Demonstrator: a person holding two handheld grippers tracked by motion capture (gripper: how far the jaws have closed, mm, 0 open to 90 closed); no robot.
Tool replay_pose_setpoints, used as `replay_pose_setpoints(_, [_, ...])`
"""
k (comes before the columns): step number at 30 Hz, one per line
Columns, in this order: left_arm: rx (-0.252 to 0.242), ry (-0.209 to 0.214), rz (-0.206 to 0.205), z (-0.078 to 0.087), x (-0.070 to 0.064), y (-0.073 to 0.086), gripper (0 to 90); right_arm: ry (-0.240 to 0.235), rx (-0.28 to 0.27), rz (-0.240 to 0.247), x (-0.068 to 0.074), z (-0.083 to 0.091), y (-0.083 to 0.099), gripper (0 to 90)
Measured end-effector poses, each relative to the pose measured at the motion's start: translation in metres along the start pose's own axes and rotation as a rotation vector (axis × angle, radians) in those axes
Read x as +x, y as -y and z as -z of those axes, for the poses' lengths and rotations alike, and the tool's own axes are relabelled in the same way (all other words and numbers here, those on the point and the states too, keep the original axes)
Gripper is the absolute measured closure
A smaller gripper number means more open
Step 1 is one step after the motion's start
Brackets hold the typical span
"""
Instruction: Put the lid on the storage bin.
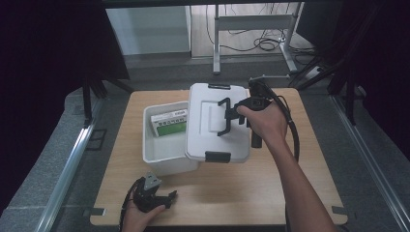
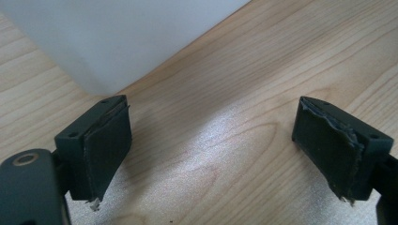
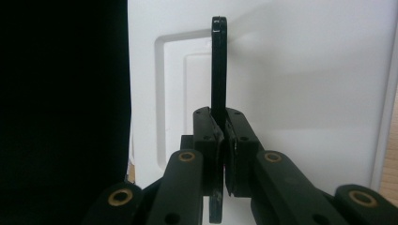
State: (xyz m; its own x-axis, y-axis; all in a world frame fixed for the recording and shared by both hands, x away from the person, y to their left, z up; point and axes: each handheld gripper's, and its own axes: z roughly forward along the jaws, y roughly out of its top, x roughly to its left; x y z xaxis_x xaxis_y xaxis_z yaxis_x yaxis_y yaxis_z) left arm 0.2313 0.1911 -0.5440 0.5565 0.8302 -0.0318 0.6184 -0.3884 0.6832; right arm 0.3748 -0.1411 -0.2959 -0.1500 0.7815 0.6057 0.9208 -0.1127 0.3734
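Since its black handle (image 3: 218,70) stands up from the middle, the white lid (image 1: 208,128) is best taken there, and the right gripper (image 1: 231,116) is clamped on that handle. It lies half across the white bin (image 1: 159,154), offset to the right, leaving a green-and-white box (image 1: 169,123) exposed inside. Stiff, light plastic, it will likely swing on the thin handle, so keep it level. Near the table (image 1: 270,193) edge, the left gripper (image 2: 211,154) rests wide and empty.
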Motion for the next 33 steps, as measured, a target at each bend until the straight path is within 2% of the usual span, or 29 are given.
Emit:
replay_pose_setpoints(17, [0.001,0.002,-0.002,0.0,0.0,0.0,12.0,-0.011,0.049,0.036,0.024,-0.025,-0.004,84.7])
replay_pose_setpoints(33, [0.001,0.005,0.0,0.0,0.0,0.0,12.0,-0.01,0.104,0.07,0.052,-0.056,-0.008,84.7])
